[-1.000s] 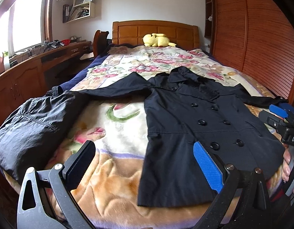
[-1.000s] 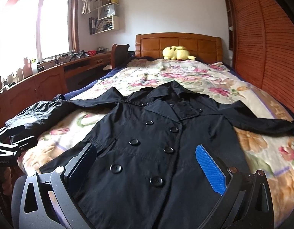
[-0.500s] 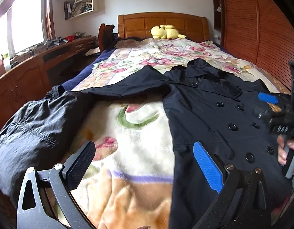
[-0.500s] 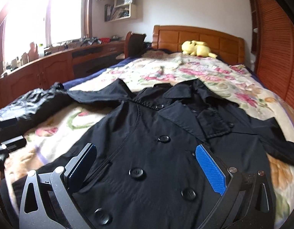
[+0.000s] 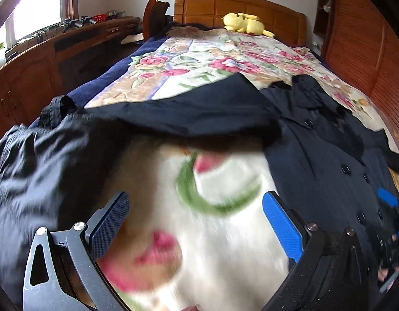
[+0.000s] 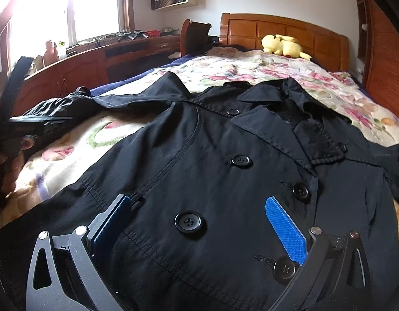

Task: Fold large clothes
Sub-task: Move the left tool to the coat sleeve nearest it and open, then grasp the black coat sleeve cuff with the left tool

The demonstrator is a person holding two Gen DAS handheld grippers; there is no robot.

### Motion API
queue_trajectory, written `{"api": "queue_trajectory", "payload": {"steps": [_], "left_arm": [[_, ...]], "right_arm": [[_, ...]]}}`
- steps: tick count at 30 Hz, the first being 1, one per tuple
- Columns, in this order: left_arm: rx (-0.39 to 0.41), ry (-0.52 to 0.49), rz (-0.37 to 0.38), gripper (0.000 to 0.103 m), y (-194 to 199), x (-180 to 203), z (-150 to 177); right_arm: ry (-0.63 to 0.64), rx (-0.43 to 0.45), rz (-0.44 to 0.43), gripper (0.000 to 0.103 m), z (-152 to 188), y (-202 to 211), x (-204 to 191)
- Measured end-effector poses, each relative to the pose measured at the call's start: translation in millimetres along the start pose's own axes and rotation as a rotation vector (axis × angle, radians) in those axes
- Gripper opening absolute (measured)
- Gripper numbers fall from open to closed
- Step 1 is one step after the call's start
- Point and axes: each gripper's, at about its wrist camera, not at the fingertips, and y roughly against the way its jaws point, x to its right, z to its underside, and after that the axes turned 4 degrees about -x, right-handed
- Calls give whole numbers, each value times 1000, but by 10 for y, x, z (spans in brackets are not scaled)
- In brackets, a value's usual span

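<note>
A black double-breasted coat [image 6: 212,160] lies face up on the bed, buttons showing; in the left wrist view [image 5: 329,160] it lies at the right, its left sleeve [image 5: 189,111] stretched out to the left. My left gripper [image 5: 197,223] is open and empty, low over the floral blanket [image 5: 225,181] just below that sleeve. My right gripper [image 6: 199,223] is open and empty, low over the coat's front near a large button [image 6: 189,222]. The right gripper also shows at the right edge of the left wrist view [image 5: 388,207].
A second dark garment [image 5: 36,160] lies bunched at the bed's left edge, touching the sleeve end. A yellow plush toy [image 5: 244,23] sits by the wooden headboard [image 5: 241,4]. A wooden desk and cabinets [image 5: 44,62] run along the left; a slatted wooden wardrobe [image 5: 362,39] stands on the right.
Both grippers have moved forward and lower over the bed. The left one has come close to the blanket below the sleeve; the right one is closer over the coat's buttons. Both stay open.
</note>
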Motion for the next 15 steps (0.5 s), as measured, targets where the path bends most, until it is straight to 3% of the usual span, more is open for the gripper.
{"api": "queue_trajectory", "payload": {"steps": [8, 15], "left_arm": [[-64, 14, -31, 102, -567, -107, -333], [-71, 35, -5, 86, -734, -157, -513]], "right_arm": [[13, -4, 6, 103, -59, -117, -64], [4, -9, -4, 103, -57, -133, -45]]}}
